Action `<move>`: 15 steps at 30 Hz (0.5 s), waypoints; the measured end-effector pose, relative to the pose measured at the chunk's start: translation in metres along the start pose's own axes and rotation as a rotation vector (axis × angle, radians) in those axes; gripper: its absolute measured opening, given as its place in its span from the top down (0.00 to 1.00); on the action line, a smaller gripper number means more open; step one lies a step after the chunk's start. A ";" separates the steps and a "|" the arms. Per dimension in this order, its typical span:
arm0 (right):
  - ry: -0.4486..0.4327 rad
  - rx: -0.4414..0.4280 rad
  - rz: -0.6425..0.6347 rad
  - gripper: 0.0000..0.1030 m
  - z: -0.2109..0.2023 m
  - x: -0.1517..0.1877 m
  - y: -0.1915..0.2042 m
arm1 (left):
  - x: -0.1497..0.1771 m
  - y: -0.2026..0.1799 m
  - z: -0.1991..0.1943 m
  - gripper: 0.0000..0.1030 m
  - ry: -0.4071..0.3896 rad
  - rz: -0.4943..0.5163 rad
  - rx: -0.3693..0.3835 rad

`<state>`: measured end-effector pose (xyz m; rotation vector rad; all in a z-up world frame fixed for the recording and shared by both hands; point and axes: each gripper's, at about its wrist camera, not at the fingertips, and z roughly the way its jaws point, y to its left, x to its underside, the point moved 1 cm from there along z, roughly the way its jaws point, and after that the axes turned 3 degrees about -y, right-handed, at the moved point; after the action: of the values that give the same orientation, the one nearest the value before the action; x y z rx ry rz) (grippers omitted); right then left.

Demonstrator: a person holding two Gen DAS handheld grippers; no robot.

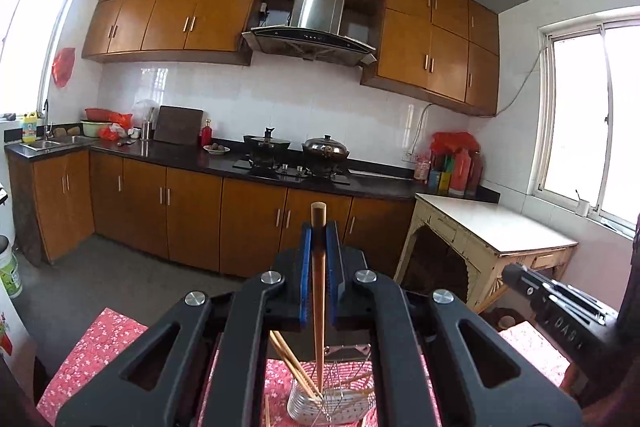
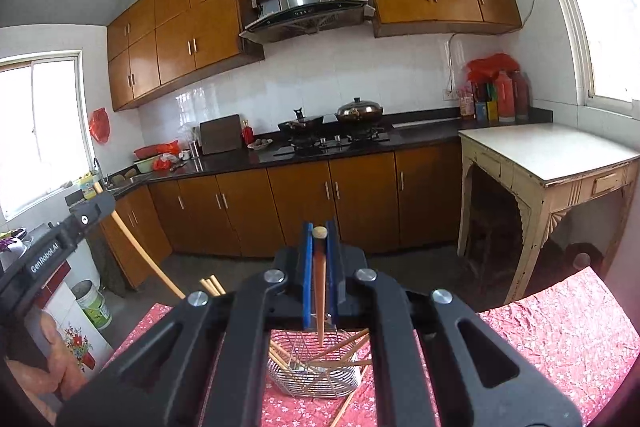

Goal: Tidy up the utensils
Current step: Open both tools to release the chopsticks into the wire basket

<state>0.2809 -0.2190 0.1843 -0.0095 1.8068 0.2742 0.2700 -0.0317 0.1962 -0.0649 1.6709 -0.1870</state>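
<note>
Left wrist view: the left hand-held gripper [image 1: 319, 227] has its blue pads pressed against a wooden chopstick [image 1: 318, 291], which stands nearly upright between them. The chopstick's blunt top pokes out just past the fingertips, and its thin end reaches down into a wire utensil basket [image 1: 340, 405] directly below. Several more chopsticks [image 1: 290, 361] lean at a slant in the basket's round ribbed cup at the left side. The basket stands on a surface covered by a red flowered cloth [image 1: 100, 343]. At the right edge of this view the black body of the other tool shows, near but apart.

Right wrist view: the right hand-held gripper [image 2: 319, 229] likewise pinches a second chopstick [image 2: 320, 291] between its blue pads, the rounded top level with the fingertips and the point hanging down over the same basket [image 2: 316, 373]. It is unclear whether the point touches anything inside. Loose chopsticks [image 2: 340, 347] lie crosswise in the basket, and one [image 2: 347, 401] rests on the cloth [image 2: 560, 327] just beside its right wall. At the left, the left tool's body appears with its long chopstick [image 2: 140, 251] slanting down behind the gripper frame.
</note>
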 end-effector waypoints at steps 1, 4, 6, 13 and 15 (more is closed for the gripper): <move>0.013 -0.002 0.005 0.93 0.008 0.002 -0.002 | 0.003 -0.001 0.008 0.93 0.007 -0.003 -0.001; 0.044 -0.012 0.020 0.93 0.027 0.009 -0.008 | 0.013 -0.001 0.023 0.93 0.027 -0.011 -0.008; 0.066 -0.021 0.032 0.93 0.038 0.012 -0.011 | 0.020 0.000 0.030 0.93 0.042 -0.016 -0.013; 0.134 -0.049 0.070 0.93 0.074 0.025 -0.018 | 0.040 0.003 0.054 0.93 0.090 -0.021 -0.024; 0.148 -0.046 0.067 0.93 0.082 0.030 -0.018 | 0.045 0.004 0.061 0.93 0.103 -0.018 -0.024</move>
<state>0.3542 -0.2170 0.1335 -0.0017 1.9499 0.3710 0.3254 -0.0399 0.1459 -0.0894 1.7757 -0.1870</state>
